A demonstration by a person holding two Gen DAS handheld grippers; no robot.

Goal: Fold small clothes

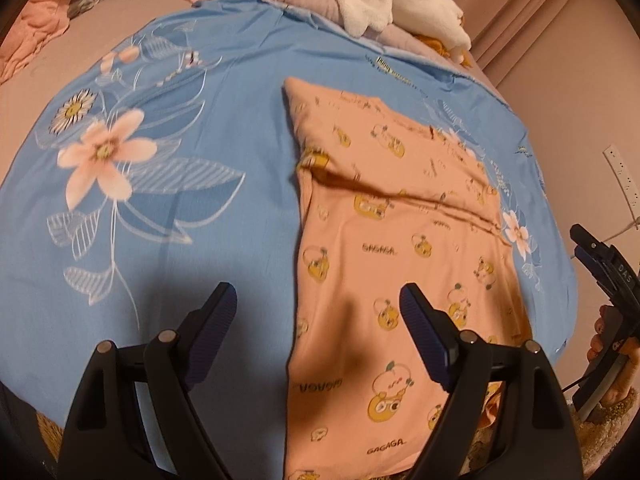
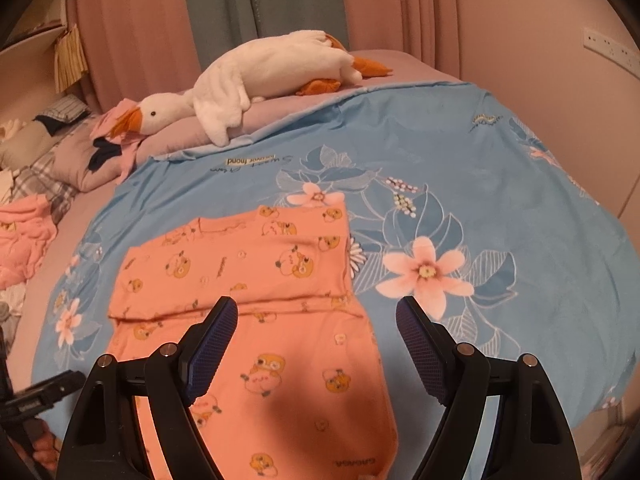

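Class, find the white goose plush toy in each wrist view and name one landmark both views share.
Left wrist: white goose plush lies along the top edge, right of centre, partly cut off.
Right wrist: the goose lies upper centre, head to the left.
Shared landmark: the orange printed garment on the blue floral sheet.

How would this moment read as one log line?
step: folding | left gripper: open, empty | right gripper: open, empty | orange garment: partly folded on blue sheet

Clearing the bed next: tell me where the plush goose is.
In the right wrist view, the plush goose lies at the bed's far end on the mauve quilt, just beyond the blue floral sheet, beak pointing left.
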